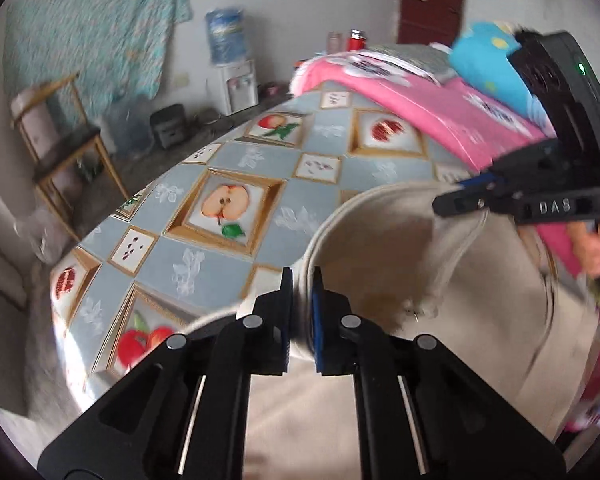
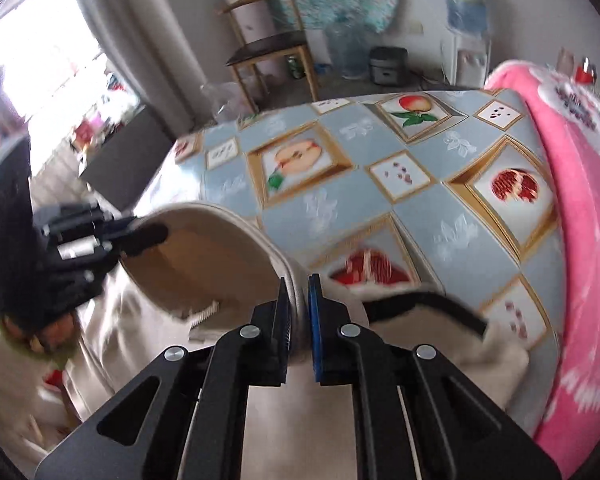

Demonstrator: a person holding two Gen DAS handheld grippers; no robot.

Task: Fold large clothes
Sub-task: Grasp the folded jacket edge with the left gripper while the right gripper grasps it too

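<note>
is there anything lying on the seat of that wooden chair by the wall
No, in the right wrist view the dark seat of the wooden chair is bare; only a pale cushion leans against its backrest.

One piece of lettering could be read: "DAS", in pale raised capitals on the black body of the right gripper (image 1: 456, 196), at the right edge of the left wrist view. The dark print on the pink blanket (image 2: 576, 184), at the right of the right wrist view, was too blurred to make out.
</note>
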